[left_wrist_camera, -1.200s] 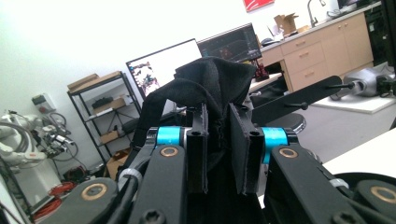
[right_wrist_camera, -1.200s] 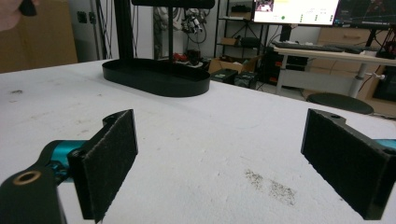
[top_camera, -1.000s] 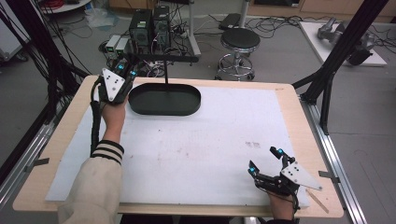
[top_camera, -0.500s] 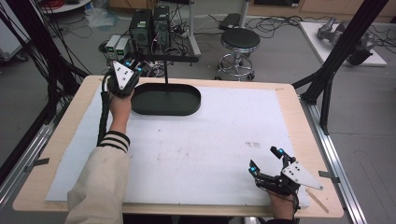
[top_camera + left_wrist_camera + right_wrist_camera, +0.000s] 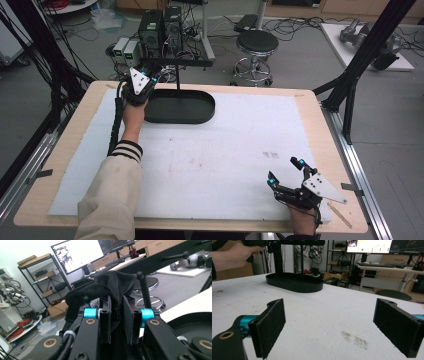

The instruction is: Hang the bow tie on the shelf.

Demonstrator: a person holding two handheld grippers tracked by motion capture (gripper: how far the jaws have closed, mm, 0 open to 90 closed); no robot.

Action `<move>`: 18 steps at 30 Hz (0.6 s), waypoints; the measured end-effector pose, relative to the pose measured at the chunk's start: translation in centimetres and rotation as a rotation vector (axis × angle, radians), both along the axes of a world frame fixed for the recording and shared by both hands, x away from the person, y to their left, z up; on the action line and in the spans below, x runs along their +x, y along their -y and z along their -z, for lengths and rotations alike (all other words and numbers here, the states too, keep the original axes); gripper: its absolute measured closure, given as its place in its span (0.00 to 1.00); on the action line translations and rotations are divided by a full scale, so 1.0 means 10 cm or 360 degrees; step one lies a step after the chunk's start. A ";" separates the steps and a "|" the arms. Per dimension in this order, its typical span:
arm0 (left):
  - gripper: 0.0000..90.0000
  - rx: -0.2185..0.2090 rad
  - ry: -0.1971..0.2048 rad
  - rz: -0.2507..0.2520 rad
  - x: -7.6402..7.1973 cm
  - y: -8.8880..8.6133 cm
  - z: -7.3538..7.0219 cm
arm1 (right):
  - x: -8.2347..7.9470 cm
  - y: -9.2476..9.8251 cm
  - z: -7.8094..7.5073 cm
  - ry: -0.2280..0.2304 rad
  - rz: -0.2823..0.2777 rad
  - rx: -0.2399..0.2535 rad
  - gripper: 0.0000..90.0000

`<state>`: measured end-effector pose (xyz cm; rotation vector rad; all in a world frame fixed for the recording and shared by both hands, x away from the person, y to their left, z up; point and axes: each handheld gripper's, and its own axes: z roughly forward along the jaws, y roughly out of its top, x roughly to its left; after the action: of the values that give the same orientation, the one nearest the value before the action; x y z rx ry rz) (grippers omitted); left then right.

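Right gripper (image 5: 329,325) low over white table cover (image 5: 317,315), jaws wide apart, nothing btwn pads. Dark smudge (image 5: 354,339) on cover just ahead. Black oval tray (image 5: 294,282) farther back w/ upright post (image 5: 278,260) rising from it. Top left: person's hand (image 5: 234,257) gripping other gripper (image 5: 259,243) up by crossbar (image 5: 297,242). Stool (image 5: 397,293), monitor (image 5: 368,245) behind.
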<state>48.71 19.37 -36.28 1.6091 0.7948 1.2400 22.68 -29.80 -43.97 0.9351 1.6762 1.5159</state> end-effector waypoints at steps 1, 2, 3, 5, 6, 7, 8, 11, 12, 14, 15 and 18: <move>0.85 0.0003 -0.0007 0.0000 0.00 0.00 0.01 | 0.00 0.00 0.00 0.0000 0.0000 0.0000 0.11; 0.85 0.0000 -0.0016 0.0007 0.01 -0.01 0.01 | 0.00 0.00 0.00 0.0000 0.0001 -0.0001 0.11; 0.85 -0.0004 -0.0015 0.0013 0.02 -0.01 0.02 | 0.00 0.00 0.00 0.0007 0.0000 -0.0004 0.11; 0.84 -0.0009 -0.0022 0.0028 0.02 -0.02 0.03 | 0.00 0.01 0.00 0.0005 0.0003 0.0000 0.11; 0.82 -0.0009 -0.0022 0.0028 0.02 -0.02 0.03 | 0.00 0.01 0.00 0.0005 0.0003 0.0000 0.11; 0.82 -0.0017 -0.0024 0.0028 0.02 -0.03 0.03 | 0.00 0.01 0.00 0.0004 0.0003 0.0002 0.11; 0.76 -0.0027 -0.0033 0.0028 0.02 -0.04 0.03 | 0.00 0.01 0.00 0.0005 0.0002 0.0003 0.11; 0.59 -0.0047 -0.0067 0.0008 0.02 -0.06 0.02 | 0.00 0.00 -0.01 0.0007 0.0001 0.0002 0.11; 0.56 -0.0072 -0.0086 0.0007 0.01 -0.08 0.00 | -0.01 0.00 -0.01 0.0010 0.0000 0.0003 0.11; 0.51 -0.0086 -0.0087 0.0007 -0.01 -0.09 -0.01 | -0.01 0.00 -0.01 0.0013 -0.0003 0.0001 0.11; 0.51 -0.0104 -0.0064 0.0014 -0.04 -0.10 -0.02 | -0.01 0.00 -0.01 0.0023 -0.0001 -0.0004 0.11; 0.46 -0.0165 -0.0029 0.0031 -0.14 -0.13 -0.04 | -0.01 0.01 -0.02 0.0024 -0.0001 0.0017 0.11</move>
<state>47.34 20.71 -35.88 1.5431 0.8394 1.1534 22.54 -29.88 -43.79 0.9264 1.6593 1.5300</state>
